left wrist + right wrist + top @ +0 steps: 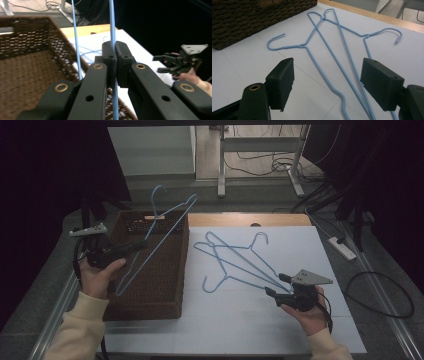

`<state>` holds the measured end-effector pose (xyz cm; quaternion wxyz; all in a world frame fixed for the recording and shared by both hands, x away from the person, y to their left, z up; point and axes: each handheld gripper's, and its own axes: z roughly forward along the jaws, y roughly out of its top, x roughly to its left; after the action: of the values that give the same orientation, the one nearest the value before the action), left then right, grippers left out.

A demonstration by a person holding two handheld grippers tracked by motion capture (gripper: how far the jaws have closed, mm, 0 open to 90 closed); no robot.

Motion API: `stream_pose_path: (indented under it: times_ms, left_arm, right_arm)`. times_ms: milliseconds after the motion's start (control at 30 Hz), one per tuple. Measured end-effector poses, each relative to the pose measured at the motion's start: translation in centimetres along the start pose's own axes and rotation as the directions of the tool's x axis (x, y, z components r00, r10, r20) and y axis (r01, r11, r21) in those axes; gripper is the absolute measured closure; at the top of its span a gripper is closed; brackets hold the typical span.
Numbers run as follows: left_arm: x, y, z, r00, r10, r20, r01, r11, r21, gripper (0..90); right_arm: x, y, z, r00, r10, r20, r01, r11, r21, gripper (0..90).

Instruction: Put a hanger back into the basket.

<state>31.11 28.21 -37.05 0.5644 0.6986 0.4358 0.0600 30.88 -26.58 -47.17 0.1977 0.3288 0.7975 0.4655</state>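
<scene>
Woven brown basket (150, 285) on the table (240, 320), a blue wire hanger (155, 237) poised over it.

The hanger's long axis slants up and away across the basket, its hook (158, 195) above the far rim; the left claw (137, 246) is clamped tight on one wire of it. Two more hangers (235, 260) lie crossed on the white sheet, their corners converging just ahead of the right claw (277, 285), whose jaws stand wide apart, holding nothing.

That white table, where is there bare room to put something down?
The white table is bare along its near edge, between the basket and the right gripper, and at the far right corner. The middle is crowded by two blue hangers. The basket floor is mostly bare.
</scene>
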Motion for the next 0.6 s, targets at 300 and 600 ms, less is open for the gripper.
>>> stream_pose_path:
  times_ms: [300, 600]
  left_arm:
    - [3.3, -0.8, -0.5, 0.9999, 0.003, -0.012, -0.002, 0.9974, 0.072, 86.8]
    - [6.1, -2.5, -0.4, 0.9978, -0.050, -0.043, 0.056, 0.9882, 0.143, 86.8]
  right_arm:
    - [0.0, -0.1, 0.2, 0.9999, -0.010, 0.005, 0.010, 1.000, 0.015, 27.5]
    - [0.0, -0.2, 0.5, 0.9999, -0.012, 0.003, 0.012, 1.000, 0.027, 27.5]
